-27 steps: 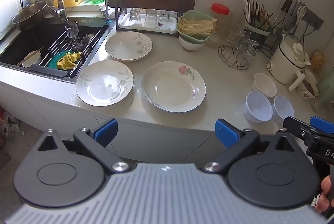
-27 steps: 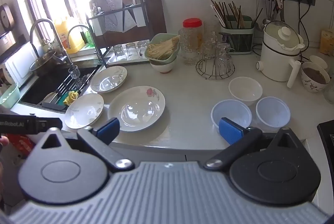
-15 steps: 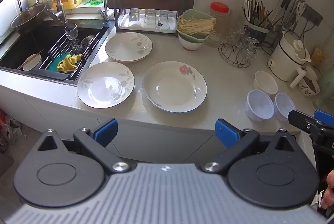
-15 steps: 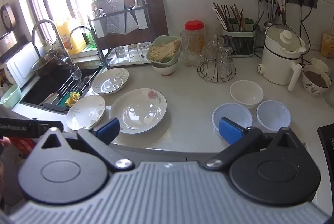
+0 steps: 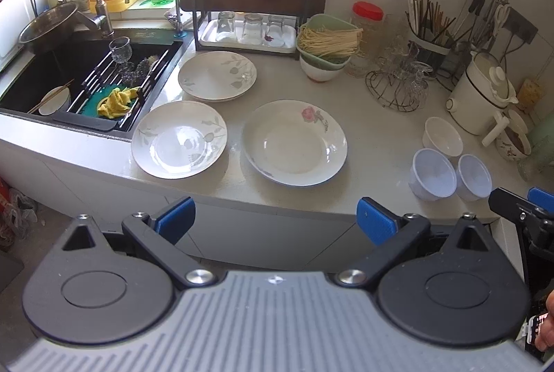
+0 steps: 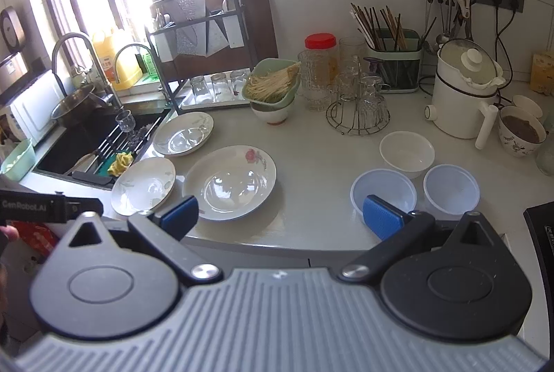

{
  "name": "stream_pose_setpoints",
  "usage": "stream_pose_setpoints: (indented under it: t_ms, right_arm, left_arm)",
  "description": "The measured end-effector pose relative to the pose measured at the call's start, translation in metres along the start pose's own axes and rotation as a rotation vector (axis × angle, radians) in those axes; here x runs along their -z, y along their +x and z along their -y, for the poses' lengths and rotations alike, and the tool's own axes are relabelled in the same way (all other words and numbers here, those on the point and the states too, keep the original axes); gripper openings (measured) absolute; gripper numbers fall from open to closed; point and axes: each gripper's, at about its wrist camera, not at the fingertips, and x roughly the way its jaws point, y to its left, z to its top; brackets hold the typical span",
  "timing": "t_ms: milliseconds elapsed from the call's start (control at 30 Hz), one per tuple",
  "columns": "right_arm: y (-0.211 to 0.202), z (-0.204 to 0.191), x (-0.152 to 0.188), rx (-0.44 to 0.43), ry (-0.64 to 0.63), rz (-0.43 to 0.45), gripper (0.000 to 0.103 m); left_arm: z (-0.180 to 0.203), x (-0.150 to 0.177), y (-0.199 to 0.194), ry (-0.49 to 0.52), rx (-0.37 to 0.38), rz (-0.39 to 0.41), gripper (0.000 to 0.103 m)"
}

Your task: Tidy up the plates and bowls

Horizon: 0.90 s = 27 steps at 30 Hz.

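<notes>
While both grippers hang off the counter's front edge, the left gripper (image 5: 275, 219) and the right gripper (image 6: 282, 216) have their blue pads spread wide with nothing between them. On the pale countertop (image 5: 374, 133) lie three plates: a rose-patterned deep plate (image 5: 294, 143), a leaf-patterned plate (image 5: 179, 139) just left of it beside the sink (image 5: 45, 74), and a second leaf-patterned plate (image 5: 217, 76) behind. Well to the right, a white ceramic bowl (image 6: 407, 150) sits behind two translucent plastic bowls (image 6: 382, 193), (image 6: 451, 187).
</notes>
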Motion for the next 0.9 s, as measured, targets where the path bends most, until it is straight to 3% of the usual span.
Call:
stream_pose_setpoints:
  t_ms: [367,900]
  right_arm:
    - [-0.004,0.003,0.001,0.024,0.023,0.010,0.103]
    - [-0.007,0.010,-0.012,0.021,0.064,0.029,0.103]
  left_arm:
    - [0.008,-0.012,0.004,0.043,0.029,-0.017,0.101]
    - [0.011,-0.021,0.004,0.084,0.013,-0.006,0.101]
